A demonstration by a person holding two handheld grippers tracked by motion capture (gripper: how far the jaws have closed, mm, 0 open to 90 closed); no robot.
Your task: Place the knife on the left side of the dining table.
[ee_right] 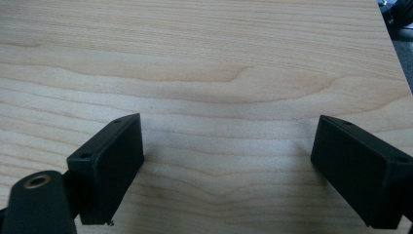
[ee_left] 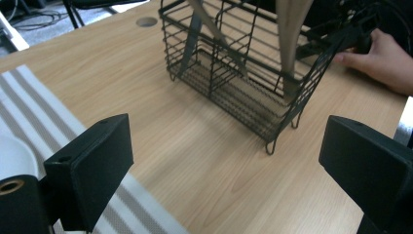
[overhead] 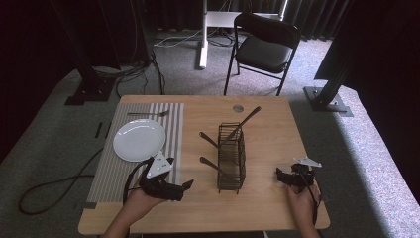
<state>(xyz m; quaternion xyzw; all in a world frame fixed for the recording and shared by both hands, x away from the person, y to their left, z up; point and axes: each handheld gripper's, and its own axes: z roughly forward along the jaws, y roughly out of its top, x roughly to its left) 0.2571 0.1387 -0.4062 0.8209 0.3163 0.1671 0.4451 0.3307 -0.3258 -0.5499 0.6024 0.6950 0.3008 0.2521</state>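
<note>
A black wire caddy [overhead: 231, 157] stands upright at the table's middle, with three dark-handled utensils [overhead: 244, 122] leaning out of it. My left gripper [overhead: 186, 186] rests open on the wood left of the caddy, pointing at it. In the left gripper view the caddy [ee_left: 243, 73] stands a short way beyond the open gripper [ee_left: 226, 146], with nothing between the jaws. My right gripper [overhead: 279, 176] lies open on the table right of the caddy. The right gripper view has bare wood between the wide-apart jaws of that gripper [ee_right: 226, 141].
A white plate [overhead: 139, 140] sits on a grey striped placemat [overhead: 173, 124] at the left, and a fork [overhead: 148, 114] lies beyond the plate. A small round hole [overhead: 238, 108] marks the table's far side. A black chair [overhead: 265, 44] stands behind the table.
</note>
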